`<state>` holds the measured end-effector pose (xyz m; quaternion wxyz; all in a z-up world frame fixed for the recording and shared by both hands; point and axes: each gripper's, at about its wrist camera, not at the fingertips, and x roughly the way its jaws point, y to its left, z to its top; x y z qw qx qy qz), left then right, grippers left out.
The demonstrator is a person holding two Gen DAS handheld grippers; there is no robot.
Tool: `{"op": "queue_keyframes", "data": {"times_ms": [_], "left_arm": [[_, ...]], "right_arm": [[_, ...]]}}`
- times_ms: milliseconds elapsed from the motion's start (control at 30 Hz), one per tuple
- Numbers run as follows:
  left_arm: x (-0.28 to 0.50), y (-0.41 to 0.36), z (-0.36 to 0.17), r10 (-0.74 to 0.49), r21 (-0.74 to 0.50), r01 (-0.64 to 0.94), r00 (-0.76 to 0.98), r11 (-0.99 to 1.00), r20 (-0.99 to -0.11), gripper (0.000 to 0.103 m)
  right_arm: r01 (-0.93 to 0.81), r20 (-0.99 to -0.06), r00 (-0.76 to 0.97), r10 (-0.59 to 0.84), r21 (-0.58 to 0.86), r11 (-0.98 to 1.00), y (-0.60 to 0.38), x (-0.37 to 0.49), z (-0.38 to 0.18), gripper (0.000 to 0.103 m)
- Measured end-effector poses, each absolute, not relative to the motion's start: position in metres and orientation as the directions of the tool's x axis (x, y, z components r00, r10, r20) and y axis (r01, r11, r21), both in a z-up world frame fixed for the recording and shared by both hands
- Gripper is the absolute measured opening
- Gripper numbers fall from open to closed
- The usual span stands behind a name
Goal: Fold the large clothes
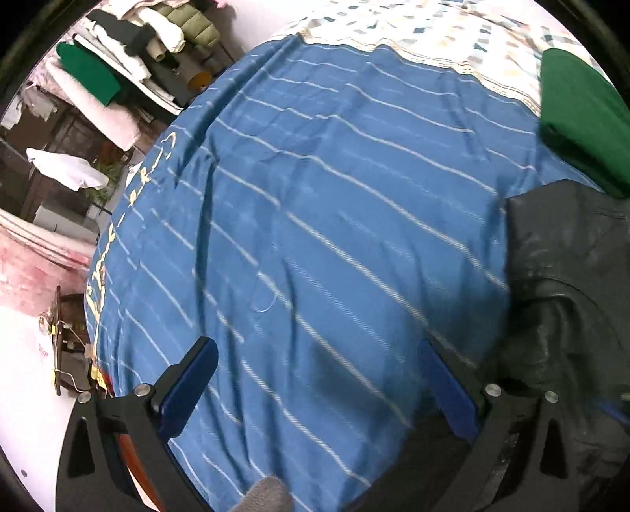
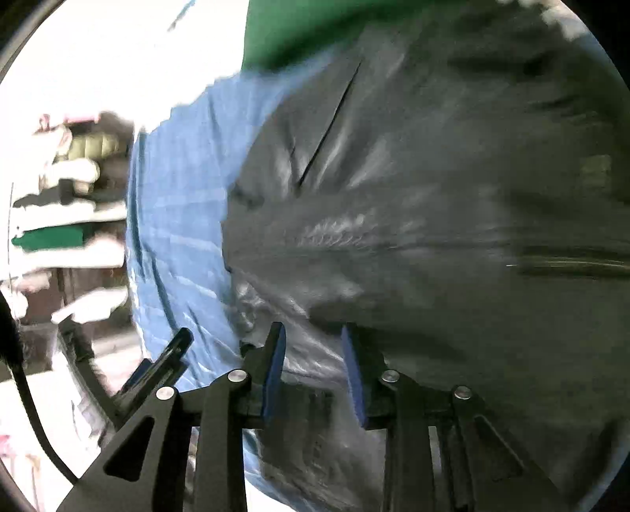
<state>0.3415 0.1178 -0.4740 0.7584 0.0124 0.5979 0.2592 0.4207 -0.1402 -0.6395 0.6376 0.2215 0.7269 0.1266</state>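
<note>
On my far left a shelf of stacked clothes sits well apart from the work. My left gripper hangs over the blue striped sheet with its jaws spread wide and nothing between them — free, I judge, to take the next edge. Further right lies the black jacket, the garment to fold, spread on that sheet with a green cloth beyond it. My right gripper has its pads partly apart with jacket fabric bunched between them; whether they pinch it I cannot tell through the blur. Only the right view shows the jacket's seam and pocket slit; only the left shows the patterned bedding.
</note>
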Motion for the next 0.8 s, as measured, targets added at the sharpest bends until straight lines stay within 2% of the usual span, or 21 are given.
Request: {"op": "queue_keyframes", "data": {"times_ms": [67,133,233,367,433,533,700,733,800], "left_arm": [[0.337,0.119,-0.472,0.409,0.329,-0.38,0.153,0.865,-0.9,0.103],[0.334,0.119,-0.469,0.382,0.302,-0.386,0.15,0.872,-0.912,0.103],[0.341,0.108,-0.46,0.313,0.228,-0.375,0.184,0.899,-0.932,0.103],[0.363,0.076,-0.456,0.246,0.153,-0.319,0.274,0.935,-0.93,0.103],[0.38,0.06,-0.47,0.28,0.197,-0.281,0.296,0.939,-0.913,0.103],[0.41,0.06,-0.52,0.346,0.286,-0.265,0.214,0.921,-0.913,0.103],[0.42,0.091,-0.542,0.296,0.227,-0.318,0.188,0.921,-0.936,0.103],[0.419,0.093,-0.542,0.285,0.216,-0.317,0.191,0.924,-0.939,0.103],[0.415,0.091,-0.538,0.303,0.238,-0.29,0.205,0.927,-0.931,0.103]], "right_arm": [[0.144,-0.884,-0.12,0.452,0.435,0.889,-0.129,0.421,-0.668,0.02],[0.171,-0.86,-0.13,0.493,0.47,0.866,-0.133,0.423,-0.666,0.018],[0.232,-0.831,-0.103,0.547,0.515,0.825,-0.163,0.417,-0.641,0.021],[0.285,-0.888,0.01,0.459,0.443,0.85,-0.229,0.382,-0.598,0.028],[0.333,-0.915,0.045,0.401,0.392,0.858,-0.258,0.368,-0.591,0.028],[0.404,-0.945,0.077,0.319,0.322,0.856,-0.3,0.353,-0.587,0.028],[0.445,-0.951,0.034,0.308,0.29,0.847,-0.342,0.341,-0.629,0.028],[0.456,-0.95,0.02,0.312,0.287,0.843,-0.344,0.344,-0.639,0.025],[0.453,-0.952,0.003,0.305,0.273,0.849,-0.345,0.345,-0.655,0.025]]}}
